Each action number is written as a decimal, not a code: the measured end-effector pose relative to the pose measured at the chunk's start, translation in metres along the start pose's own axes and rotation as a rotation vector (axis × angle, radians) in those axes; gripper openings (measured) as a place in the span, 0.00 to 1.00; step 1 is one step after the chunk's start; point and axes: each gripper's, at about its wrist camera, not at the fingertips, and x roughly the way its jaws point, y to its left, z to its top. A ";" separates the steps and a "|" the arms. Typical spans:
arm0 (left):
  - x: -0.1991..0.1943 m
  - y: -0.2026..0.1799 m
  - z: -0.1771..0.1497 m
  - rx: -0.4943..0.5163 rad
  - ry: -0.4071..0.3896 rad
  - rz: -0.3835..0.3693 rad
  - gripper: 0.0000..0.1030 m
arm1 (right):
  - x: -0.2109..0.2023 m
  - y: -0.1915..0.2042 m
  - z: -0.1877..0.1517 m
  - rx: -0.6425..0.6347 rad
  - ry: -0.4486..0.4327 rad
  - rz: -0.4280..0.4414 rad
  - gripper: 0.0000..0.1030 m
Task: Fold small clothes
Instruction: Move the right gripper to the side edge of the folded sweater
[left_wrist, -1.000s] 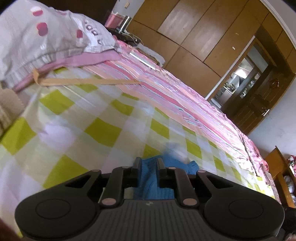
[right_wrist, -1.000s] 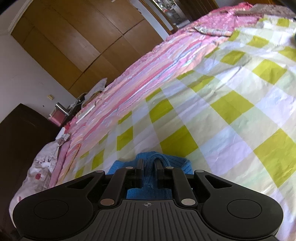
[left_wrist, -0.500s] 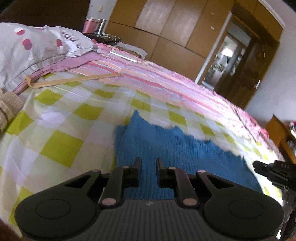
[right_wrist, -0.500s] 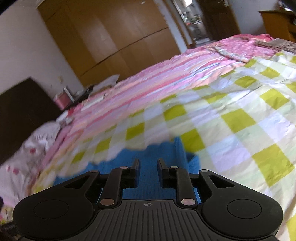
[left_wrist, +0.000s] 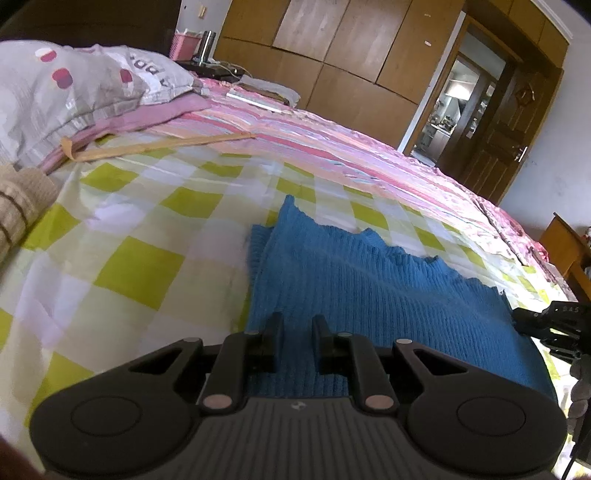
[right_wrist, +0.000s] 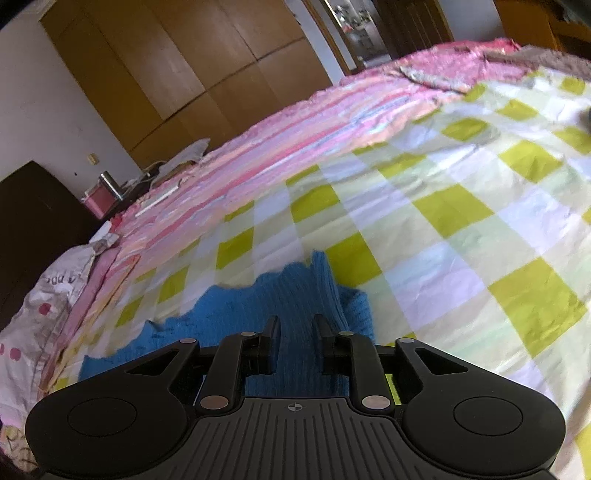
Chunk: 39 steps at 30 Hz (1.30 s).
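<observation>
A blue ribbed knit garment (left_wrist: 369, 288) lies spread on the green-and-white checked sheet (left_wrist: 140, 269), its far edge ragged and a fold running along its left side. My left gripper (left_wrist: 297, 325) is shut on its near edge, with knit filling the narrow gap between the jaws. In the right wrist view the same garment (right_wrist: 229, 317) stretches off to the left, a raised fold running up from the jaws. My right gripper (right_wrist: 295, 326) is shut on that end, over the checked sheet (right_wrist: 461, 221). A black part of the other tool (left_wrist: 554, 325) shows at the garment's right end.
A grey spotted pillow (left_wrist: 66, 85) and a beige knit piece (left_wrist: 18, 203) lie at the left. A tan strap (left_wrist: 147, 147) lies across the sheet's far edge. A pink striped blanket (left_wrist: 332, 147) covers the far bed. Behind it stand a wooden wardrobe (left_wrist: 332, 55) and a door (left_wrist: 498, 129).
The garment, bunched at both sets of jaws a second ago, now lies stretched flat between them. The left view swung and levelled. The right jaws stand slightly wider.
</observation>
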 end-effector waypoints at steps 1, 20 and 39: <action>-0.001 -0.001 -0.001 0.003 -0.002 0.004 0.21 | 0.000 0.001 0.000 -0.008 0.004 -0.001 0.21; -0.017 -0.002 -0.021 -0.001 0.038 0.058 0.21 | -0.005 0.011 -0.006 -0.084 0.030 -0.034 0.21; -0.043 0.008 -0.032 -0.102 0.049 0.057 0.21 | -0.024 0.068 -0.014 -0.247 0.085 0.027 0.21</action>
